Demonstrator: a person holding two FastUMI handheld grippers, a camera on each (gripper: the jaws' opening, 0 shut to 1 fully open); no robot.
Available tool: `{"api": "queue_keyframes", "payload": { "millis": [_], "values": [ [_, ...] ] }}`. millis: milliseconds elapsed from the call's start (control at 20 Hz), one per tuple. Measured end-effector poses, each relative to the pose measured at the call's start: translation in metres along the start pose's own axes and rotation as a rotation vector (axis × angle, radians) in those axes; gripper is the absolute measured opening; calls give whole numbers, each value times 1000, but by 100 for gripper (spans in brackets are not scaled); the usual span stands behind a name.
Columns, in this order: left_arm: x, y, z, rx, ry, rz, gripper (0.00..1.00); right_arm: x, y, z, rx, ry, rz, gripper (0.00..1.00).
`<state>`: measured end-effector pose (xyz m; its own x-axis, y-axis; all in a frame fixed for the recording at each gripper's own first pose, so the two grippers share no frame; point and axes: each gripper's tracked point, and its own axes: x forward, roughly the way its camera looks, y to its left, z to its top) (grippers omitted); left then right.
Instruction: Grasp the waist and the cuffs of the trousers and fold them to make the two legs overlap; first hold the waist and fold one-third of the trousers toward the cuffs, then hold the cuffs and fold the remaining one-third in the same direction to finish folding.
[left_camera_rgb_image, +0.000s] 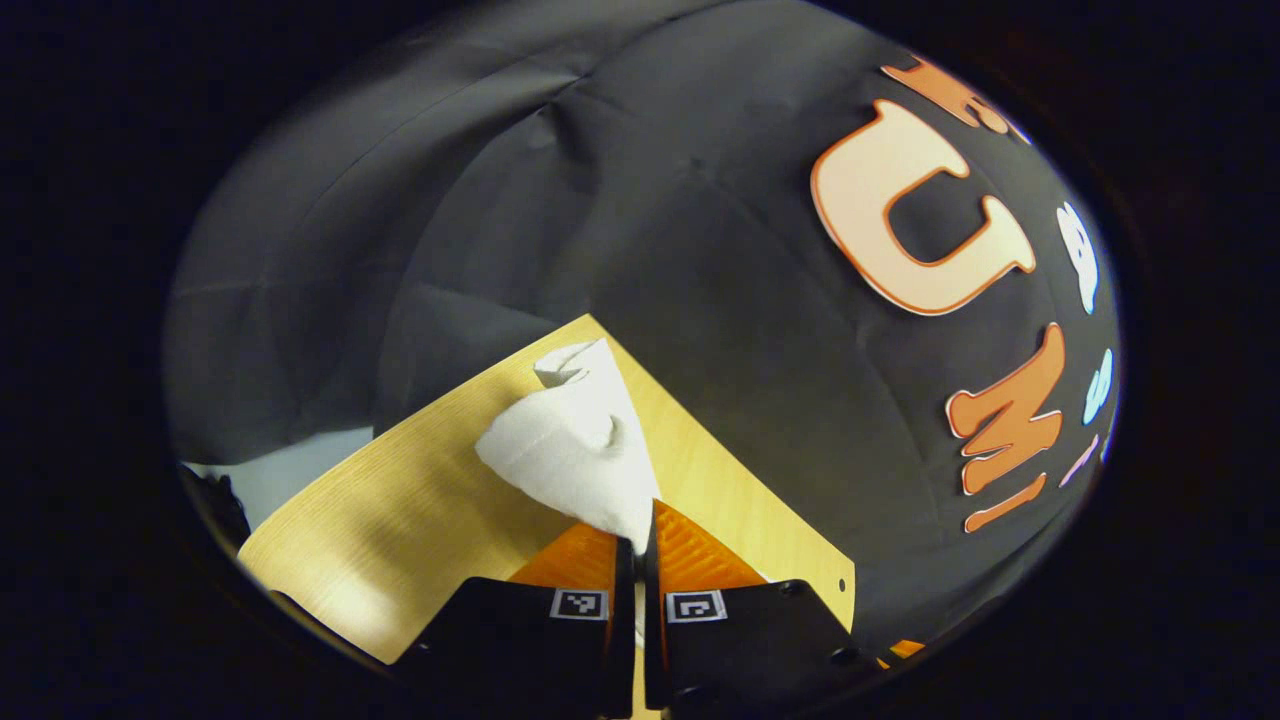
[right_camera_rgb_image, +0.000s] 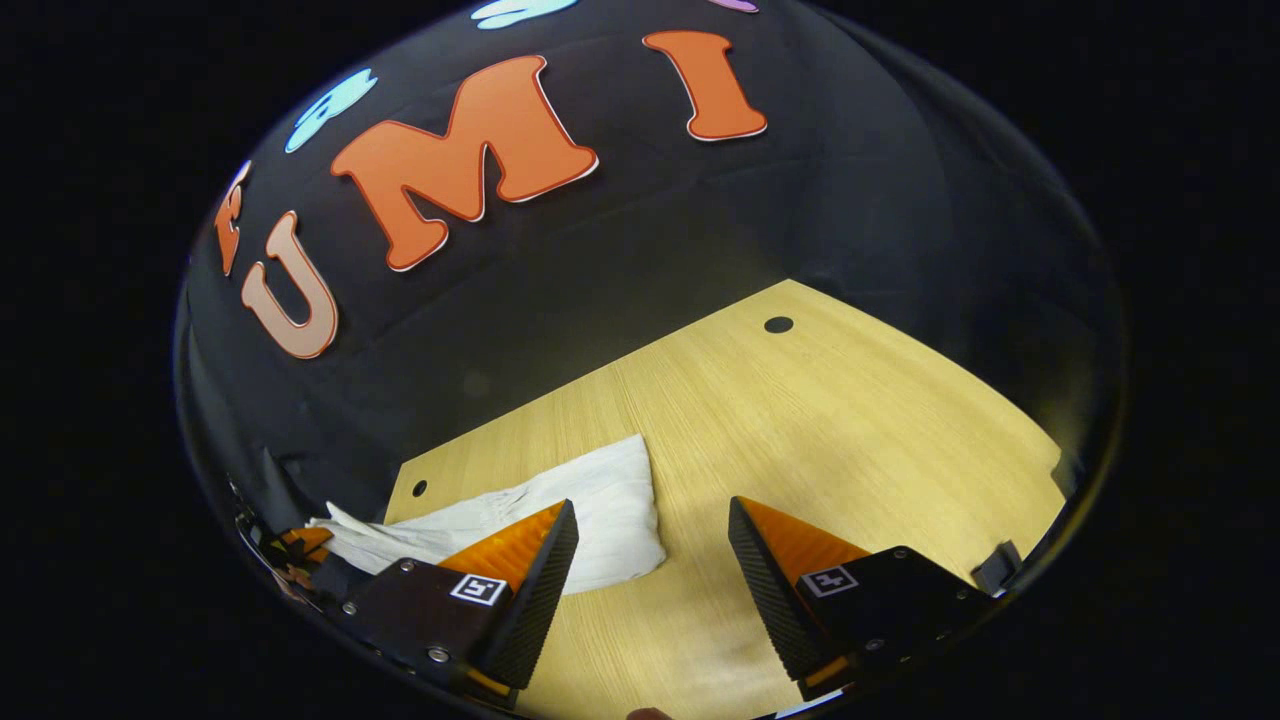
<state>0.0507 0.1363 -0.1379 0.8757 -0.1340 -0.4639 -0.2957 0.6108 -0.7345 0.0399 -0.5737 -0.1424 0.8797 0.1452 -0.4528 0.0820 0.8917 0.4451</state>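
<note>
The white trousers (left_camera_rgb_image: 570, 450) rise in a bunched, twisted fold off the wooden table (left_camera_rgb_image: 400, 500), and my left gripper (left_camera_rgb_image: 645, 535) is shut on their near end, lifting it. In the right gripper view the trousers (right_camera_rgb_image: 600, 500) lie as a long white band on the table (right_camera_rgb_image: 800, 420), running left to where the left gripper (right_camera_rgb_image: 290, 550) holds them at the table's edge. My right gripper (right_camera_rgb_image: 652, 505) hangs open above the table with nothing between its fingers. Its left finger (right_camera_rgb_image: 530, 560) overlaps the cloth's near end in the picture.
The table top has small round holes (right_camera_rgb_image: 778, 324) near its corners. Black cloth wall stands close behind the table's far edges. A dark clip (right_camera_rgb_image: 1000, 565) sits at the table's right edge. Bare wood stretches to the right of the trousers.
</note>
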Motion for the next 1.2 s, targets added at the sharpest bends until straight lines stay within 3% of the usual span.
{"api": "queue_keyframes", "payload": {
  "millis": [300, 600, 900, 1200],
  "values": [
    [-2, -96, -11, 159, -30, -46, 10, -9, -28, 17, -7, -15, 17, 91],
    [22, -191, -46, 286, -12, -91, 7, -17, -64, 19, -16, 8, 34, 93],
    [54, -275, -112, 347, 41, -118, 7, -17, -89, 19, -1, 32, 64, 95],
    [98, -336, -192, 438, 99, -95, 5, -17, -134, 28, 19, 39, 67, 96]
  ]
}}
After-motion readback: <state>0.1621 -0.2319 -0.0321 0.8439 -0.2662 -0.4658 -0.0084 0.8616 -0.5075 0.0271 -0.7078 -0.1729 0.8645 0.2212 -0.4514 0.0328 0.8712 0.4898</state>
